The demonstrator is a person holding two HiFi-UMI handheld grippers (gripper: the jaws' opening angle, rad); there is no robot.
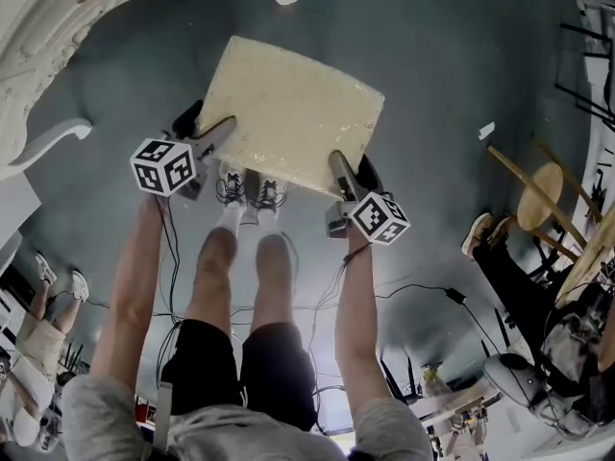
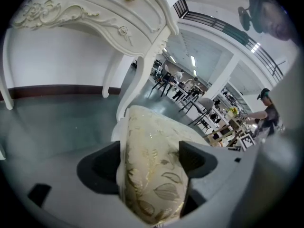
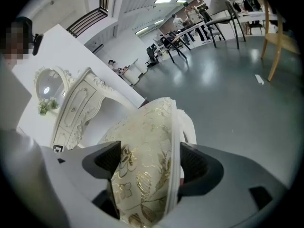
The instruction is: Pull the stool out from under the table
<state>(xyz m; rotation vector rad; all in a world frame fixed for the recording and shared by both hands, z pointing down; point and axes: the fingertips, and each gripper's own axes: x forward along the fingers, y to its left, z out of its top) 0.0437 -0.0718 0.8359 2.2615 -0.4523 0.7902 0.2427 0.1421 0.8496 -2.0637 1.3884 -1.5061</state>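
Observation:
The stool [image 1: 293, 113] has a cream cushion with a gold leaf pattern and stands on the grey floor, out past the ornate white table [image 1: 58, 27] at the upper left. My left gripper [image 1: 219, 131] is shut on the cushion's near-left edge. My right gripper [image 1: 338, 166] is shut on its near-right corner. In the left gripper view the cushion [image 2: 152, 165] fills the gap between the dark jaws, with the table [image 2: 95, 18] above it. In the right gripper view the cushion [image 3: 142, 160] is pinched the same way, and the table [image 3: 78, 108] stands behind on the left.
My own legs and shoes [image 1: 248, 192] stand just behind the stool. Black cables [image 1: 413, 291] trail over the floor. A wooden stool [image 1: 543, 195] and a seated person [image 1: 538, 305] are at the right. Another person's legs [image 1: 43, 305] show at the left.

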